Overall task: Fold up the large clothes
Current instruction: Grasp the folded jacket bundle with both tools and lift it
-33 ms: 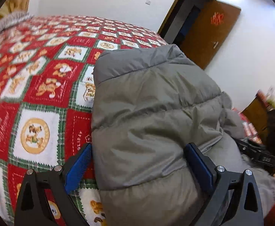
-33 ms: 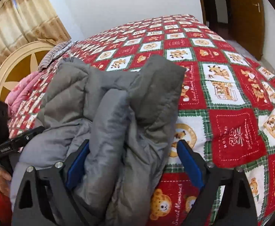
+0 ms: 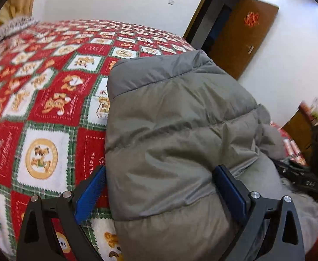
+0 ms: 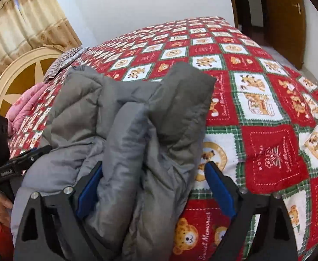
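One grey quilted puffer jacket (image 3: 180,148), already folded into a thick bundle, lies at the near edge of the bed with the red-green-white teddy-bear patchwork bedspread (image 3: 46,113), toward the corner nearest the brown wooden door (image 3: 241,41). Its long axis runs from the near edge out toward the far side of the bed, straight along both pairs of fingers.

Left gripper (image 3: 159,193): blue-padded fingers spread wide, straddling the bundle's near end; the fabric bulges between them and the right pad (image 3: 228,195) presses into it, left pad just beside the jacket's side. Not pinching.

Right gripper (image 4: 154,189): also wide, jacket folds and a rolled sleeve bulging up between the pads; left pad (image 4: 89,191) touches fabric, right pad sits apart over bedspread. Not clamped.

Each gripper shows at the other view's edge, so they sit side by side on the same near end, neither clearly nearer. Judgement: next move hinges on both closing on that near end and carrying it forward along the long axis, or pressing flat.

Counts: one jacket, two grippers, one bedspread, one door, one pink quilted cloth (image 4: 28,106) at the far left edge, one cream round headboard (image 4: 17,78), one beige curtain (image 4: 26,21).
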Demonstrator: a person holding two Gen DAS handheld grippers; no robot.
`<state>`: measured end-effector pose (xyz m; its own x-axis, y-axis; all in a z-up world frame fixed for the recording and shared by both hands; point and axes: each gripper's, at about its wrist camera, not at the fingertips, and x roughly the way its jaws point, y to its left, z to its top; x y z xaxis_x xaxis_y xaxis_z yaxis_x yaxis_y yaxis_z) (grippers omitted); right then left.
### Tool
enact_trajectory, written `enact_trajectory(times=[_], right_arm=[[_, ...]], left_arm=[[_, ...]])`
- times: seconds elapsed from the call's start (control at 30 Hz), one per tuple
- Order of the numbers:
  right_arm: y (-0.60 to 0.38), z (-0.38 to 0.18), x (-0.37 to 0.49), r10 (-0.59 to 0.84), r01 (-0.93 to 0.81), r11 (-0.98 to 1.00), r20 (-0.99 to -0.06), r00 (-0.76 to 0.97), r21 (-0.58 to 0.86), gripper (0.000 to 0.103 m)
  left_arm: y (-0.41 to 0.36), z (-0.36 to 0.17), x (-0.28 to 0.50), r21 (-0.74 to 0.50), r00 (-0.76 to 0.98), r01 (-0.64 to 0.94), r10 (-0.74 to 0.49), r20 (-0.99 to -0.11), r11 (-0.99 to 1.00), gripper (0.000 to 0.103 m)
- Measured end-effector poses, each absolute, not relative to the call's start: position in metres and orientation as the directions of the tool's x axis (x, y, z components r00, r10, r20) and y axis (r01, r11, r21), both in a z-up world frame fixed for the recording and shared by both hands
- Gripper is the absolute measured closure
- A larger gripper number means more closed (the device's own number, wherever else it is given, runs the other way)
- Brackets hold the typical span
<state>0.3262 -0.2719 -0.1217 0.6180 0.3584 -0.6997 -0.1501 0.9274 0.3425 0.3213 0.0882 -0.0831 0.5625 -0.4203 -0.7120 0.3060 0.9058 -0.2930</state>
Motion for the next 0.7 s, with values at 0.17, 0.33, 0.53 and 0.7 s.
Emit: enact_trajectory(times=[0.17,0.33,0.53,0.7], right_arm=[[-0.276,-0.141,0.339,0.442,-0.137,0.88,-0.68,0.584,0.454,0.011],[-0.272,-0.148,0.335,0.486,-0.133,0.85,-0.661,0.571,0.51,0.011],[-0.269,-0.146,0.336,0.484,-0.152,0.859,-0.677,0.555,0.489,0.011],[-0.266,-0.149,0.345,0.495,-0.159,0.853,-0.674,0.548,0.497,0.009]], left_arm=[[0.088,-0.088,0.323,-0.285,0.558,0.286,-0.401,-0.727,0.915,0.005],[0.09,-0.093,0.328,-0.299,0.546,0.281,-0.408,-0.732,0.912,0.005],[0.09,-0.097,0.334,-0.327,0.524,0.283,-0.431,-0.734,0.902,0.004],[0.09,-0.103,0.342,-0.361,0.496,0.276,-0.454,-0.741,0.891,0.004]])
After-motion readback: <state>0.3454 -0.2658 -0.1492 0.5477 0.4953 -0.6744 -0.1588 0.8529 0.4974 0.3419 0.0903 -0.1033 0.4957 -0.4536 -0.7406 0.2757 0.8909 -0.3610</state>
